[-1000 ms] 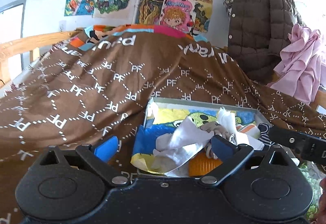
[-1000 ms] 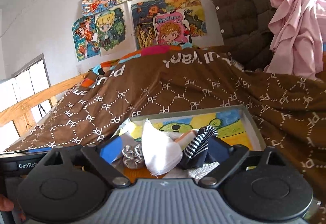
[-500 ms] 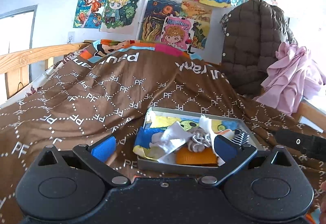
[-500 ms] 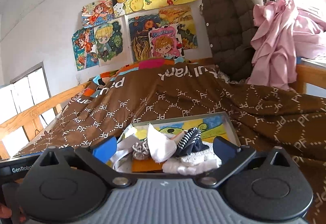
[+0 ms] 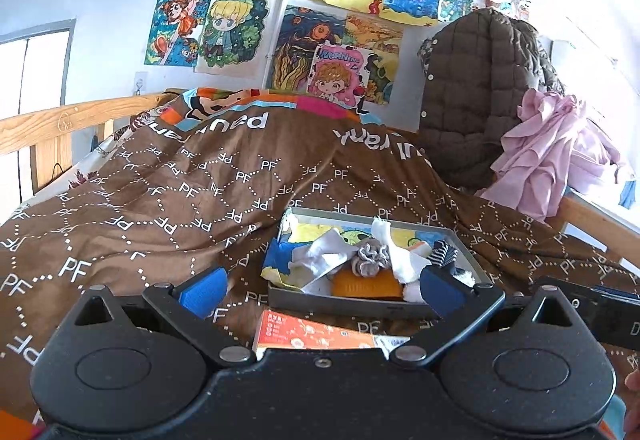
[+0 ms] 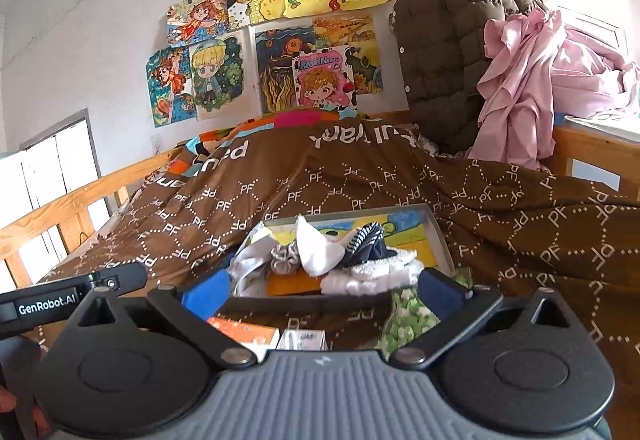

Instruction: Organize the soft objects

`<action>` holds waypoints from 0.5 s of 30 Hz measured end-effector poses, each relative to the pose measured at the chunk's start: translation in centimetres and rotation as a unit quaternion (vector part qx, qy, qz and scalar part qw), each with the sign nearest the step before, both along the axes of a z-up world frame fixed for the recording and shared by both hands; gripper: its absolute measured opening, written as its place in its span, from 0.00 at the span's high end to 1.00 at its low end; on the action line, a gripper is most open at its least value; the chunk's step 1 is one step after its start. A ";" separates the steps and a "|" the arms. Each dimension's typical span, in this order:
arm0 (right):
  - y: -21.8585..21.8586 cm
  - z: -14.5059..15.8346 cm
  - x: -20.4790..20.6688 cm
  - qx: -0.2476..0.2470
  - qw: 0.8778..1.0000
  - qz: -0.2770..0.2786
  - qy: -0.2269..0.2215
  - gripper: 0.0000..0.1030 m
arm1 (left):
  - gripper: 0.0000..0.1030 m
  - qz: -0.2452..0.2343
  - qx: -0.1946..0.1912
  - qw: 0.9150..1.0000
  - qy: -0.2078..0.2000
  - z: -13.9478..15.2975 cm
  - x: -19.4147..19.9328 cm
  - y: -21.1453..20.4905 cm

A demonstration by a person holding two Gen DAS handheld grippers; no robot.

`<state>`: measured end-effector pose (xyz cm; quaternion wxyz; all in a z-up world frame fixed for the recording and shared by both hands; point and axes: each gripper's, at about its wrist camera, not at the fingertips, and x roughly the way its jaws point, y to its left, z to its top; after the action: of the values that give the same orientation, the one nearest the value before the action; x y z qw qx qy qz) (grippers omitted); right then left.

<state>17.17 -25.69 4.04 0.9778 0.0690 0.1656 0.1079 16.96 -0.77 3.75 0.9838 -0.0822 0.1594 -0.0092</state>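
Tray point(image 5: 360, 306) rectangular, grey; crumpled white cloth point(image 5: 324, 260), ruffled scrunchie point(image 5: 370, 260).

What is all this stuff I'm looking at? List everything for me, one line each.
Shallow grey metal tray: one, on the bed, holding the soft things.
Grey scrunchie: one, in the tray's middle.
White cloths: several, piled in the tray.
Navy-and-white striped sock: one, right side of the tray.
Orange ribbed item: one, at the tray's near edge.
Brown PF-patterned blanket: one, covering the bed.
Orange-and-white carton: one, in front of the tray.
Colourful drawings: many, on the wall.
Brown quilted jacket: one, hanging on the right.
Pink garment: one, beside the jacket.
Left gripper: black, blue pads, open.
Right gripper: black and grey, open.
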 end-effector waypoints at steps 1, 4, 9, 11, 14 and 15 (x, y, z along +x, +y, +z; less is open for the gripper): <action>0.1 -0.1 -0.4 -0.002 1.000 0.001 0.001 0.00 | 0.01 -0.001 0.003 1.000 -0.001 -0.1 -0.5 0.0; 0.4 -0.8 -1.4 -0.010 1.000 0.000 0.010 0.00 | 0.01 -0.003 0.011 1.000 0.001 -0.6 -1.6 -0.1; 0.5 -1.9 -3.0 -0.021 0.999 -0.002 0.025 0.00 | 0.01 -0.003 0.017 1.000 0.006 -1.7 -3.4 0.2; 0.6 -2.3 -3.6 -0.024 0.999 -0.005 0.029 0.00 | 0.01 -0.004 0.019 1.000 0.011 -2.2 -4.0 0.4; 0.5 -2.5 -4.3 -0.023 0.999 -0.013 0.032 0.00 | 0.01 -0.003 0.025 1.000 0.014 -2.9 -4.8 0.6; 0.5 -2.6 -4.6 -0.022 0.999 -0.015 0.032 0.00 | 0.01 -0.004 0.028 1.000 0.014 -3.0 -5.1 0.7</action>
<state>12.60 -25.16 1.45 0.9748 0.0538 0.1980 0.0873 11.87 -0.09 0.71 0.9832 -0.0546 0.1740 -0.0071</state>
